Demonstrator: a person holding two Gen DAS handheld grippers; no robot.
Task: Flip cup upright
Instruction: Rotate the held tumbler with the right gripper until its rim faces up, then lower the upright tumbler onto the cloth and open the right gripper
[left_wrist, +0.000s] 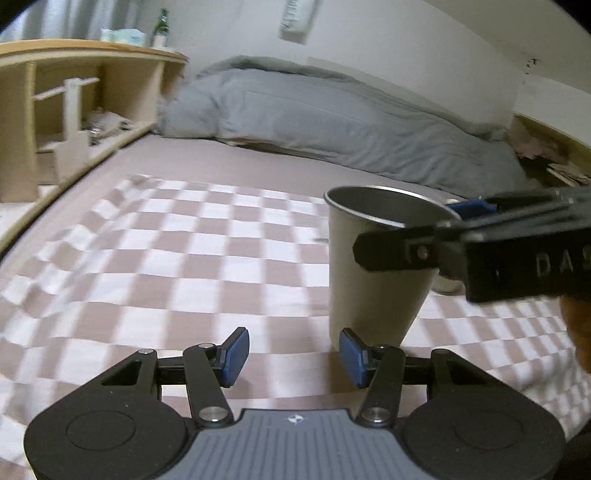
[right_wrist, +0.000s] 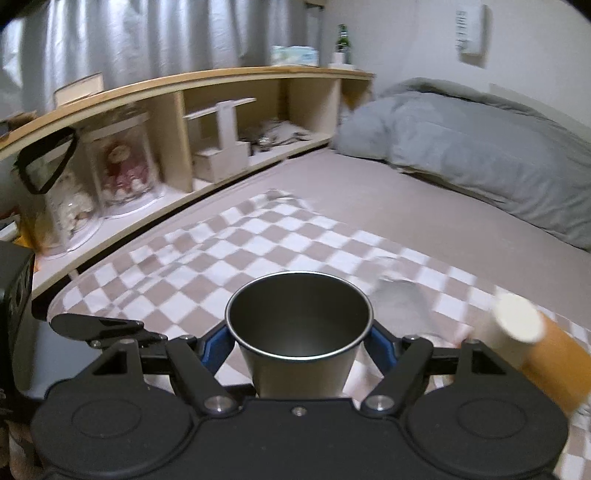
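Cup (right_wrist: 299, 332) is mouth-up, held between the blue pads (right_wrist: 380, 345) of the right gripper (right_wrist: 299, 345), jaws pinching its wall just below the rim. In the right wrist view it sits dead centre, dark inside and empty as far as can be seen. From the left wrist view the cup (left_wrist: 373, 269) stands at about 2 o'clock, its base down at the checked cloth (left_wrist: 184, 266); whether it actually touches the cloth I can't tell. The right gripper (left_wrist: 424, 236) comes in from 3 o'clock, one black finger (left_wrist: 391, 251) across the cup's side.

Left gripper (left_wrist: 293, 356) is low at 6 o'clock, jaws spread wide, nothing between them, its right pad (left_wrist: 352, 356) just beside the cup's base.

In the right wrist view, an orange tube with a white end (right_wrist: 535, 347) lies at 3 o'clock on the cloth. Grey duvet (right_wrist: 480, 147) at 1 o'clock, wooden shelf (right_wrist: 184, 85) at 11.
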